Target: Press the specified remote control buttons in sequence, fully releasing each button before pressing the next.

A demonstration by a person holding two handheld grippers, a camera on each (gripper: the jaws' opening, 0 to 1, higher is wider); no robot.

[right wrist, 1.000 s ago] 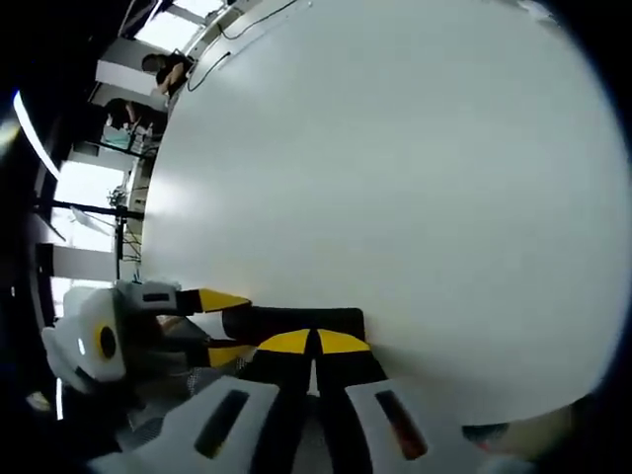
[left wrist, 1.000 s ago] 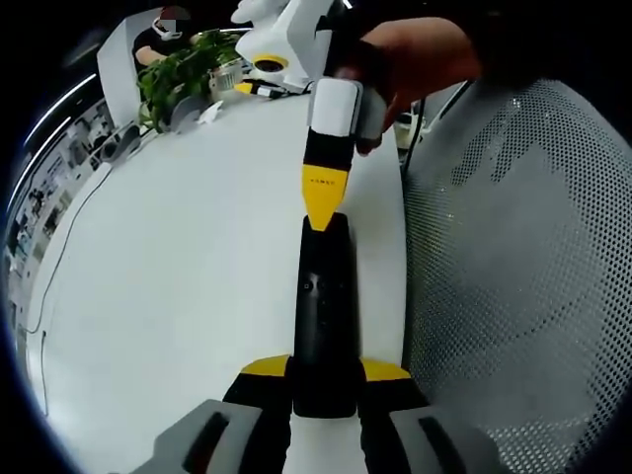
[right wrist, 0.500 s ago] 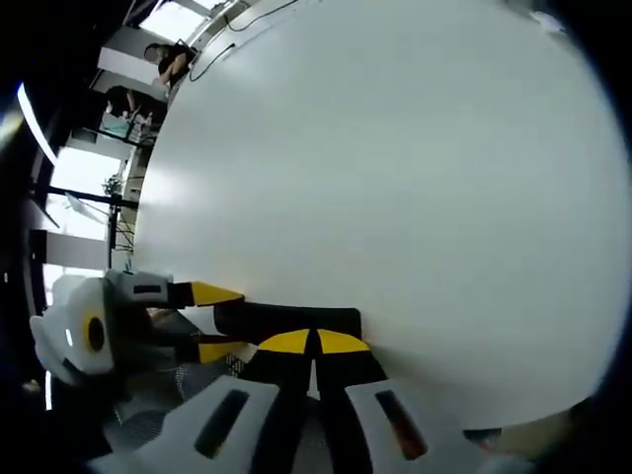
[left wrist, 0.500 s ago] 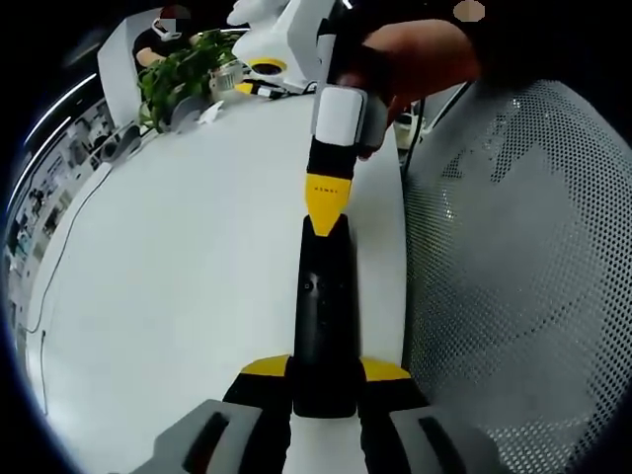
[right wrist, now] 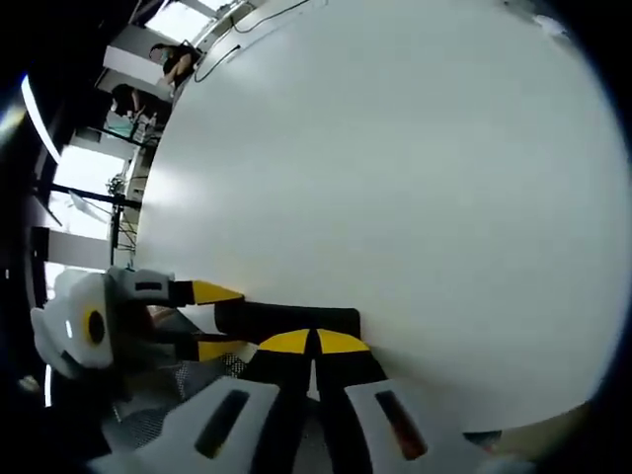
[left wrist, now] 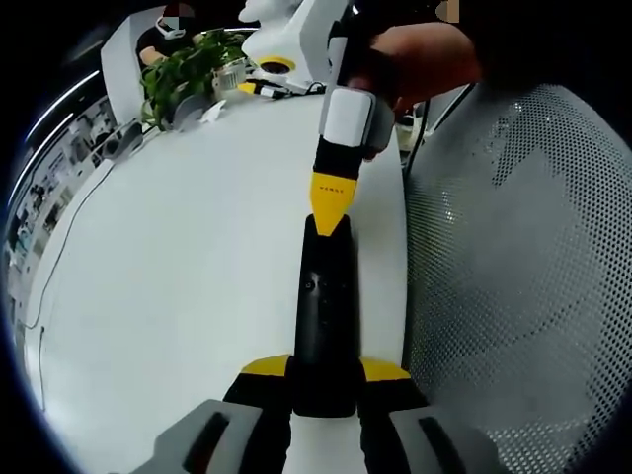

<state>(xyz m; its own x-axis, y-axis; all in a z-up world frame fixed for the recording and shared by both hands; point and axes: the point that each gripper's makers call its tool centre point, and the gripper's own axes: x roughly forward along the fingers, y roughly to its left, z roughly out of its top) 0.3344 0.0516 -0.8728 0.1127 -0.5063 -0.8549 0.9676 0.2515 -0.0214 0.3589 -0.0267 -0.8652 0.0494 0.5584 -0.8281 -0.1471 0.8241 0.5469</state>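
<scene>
A black remote (left wrist: pixel 324 296) lies lengthwise over the white table (left wrist: pixel 178 247), clamped at its near end by my left gripper (left wrist: pixel 326 370), which is shut on it. My right gripper (left wrist: pixel 331 212), held by a hand (left wrist: pixel 415 59), comes down from above with its yellow tip on the remote's far end. In the right gripper view its two jaws meet, so my right gripper (right wrist: pixel 316 341) is shut, with its tips against the remote (right wrist: pixel 296 318). My left gripper (right wrist: pixel 212 321) holds that remote from the left.
A white mesh chair back (left wrist: pixel 513 247) stands close along the table's right edge. A green plant (left wrist: pixel 188 69) and white equipment sit at the table's far end. A cable runs along the far table edge (right wrist: pixel 247 25).
My right gripper has edged slightly to the right at the remote's far end. The remote and my left gripper have stayed put.
</scene>
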